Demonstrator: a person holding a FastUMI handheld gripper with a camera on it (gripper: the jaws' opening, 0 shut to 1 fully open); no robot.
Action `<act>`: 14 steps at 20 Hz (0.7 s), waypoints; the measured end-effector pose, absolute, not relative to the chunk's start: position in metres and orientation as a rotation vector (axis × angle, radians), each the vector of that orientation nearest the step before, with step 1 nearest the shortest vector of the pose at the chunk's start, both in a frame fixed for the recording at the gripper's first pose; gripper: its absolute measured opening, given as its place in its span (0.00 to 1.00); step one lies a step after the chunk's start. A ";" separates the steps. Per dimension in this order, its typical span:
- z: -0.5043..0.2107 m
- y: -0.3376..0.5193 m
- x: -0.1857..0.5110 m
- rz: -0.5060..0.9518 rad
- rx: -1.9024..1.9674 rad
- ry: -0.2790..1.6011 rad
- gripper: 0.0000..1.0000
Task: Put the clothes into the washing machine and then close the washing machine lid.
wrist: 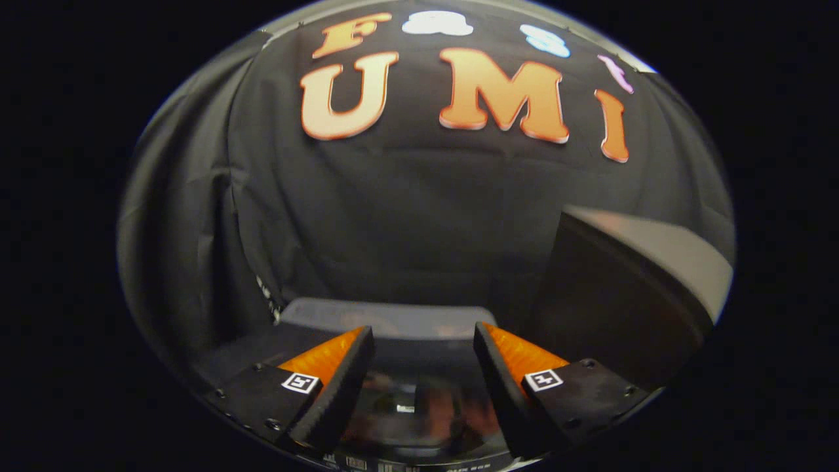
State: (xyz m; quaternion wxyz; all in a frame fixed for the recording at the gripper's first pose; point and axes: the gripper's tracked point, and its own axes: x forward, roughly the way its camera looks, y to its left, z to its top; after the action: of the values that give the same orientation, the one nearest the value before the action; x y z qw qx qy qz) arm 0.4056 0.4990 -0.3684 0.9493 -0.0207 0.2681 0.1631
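The gripper (423,373) hangs open and empty at lower centre, above the dark glossy washing machine top (393,321); the raised dark lid (616,295) stands at right; clothes probably inside; closing likely next, calling for a push on that lid

Dim overall, black cloth wall (406,216) eats most light. Glare patches on the glossy washing machine (419,413) top between the gripper (423,351) fingers. Raised lid (629,288) right of it is motion-blurred, with heavy fisheye bending outward.
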 end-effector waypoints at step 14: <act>-0.308 0.513 0.387 0.347 0.004 0.439 0.98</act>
State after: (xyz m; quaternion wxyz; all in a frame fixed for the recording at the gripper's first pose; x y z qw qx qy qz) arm 0.3865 0.5128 -0.3076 0.9611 0.0022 0.2168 0.1713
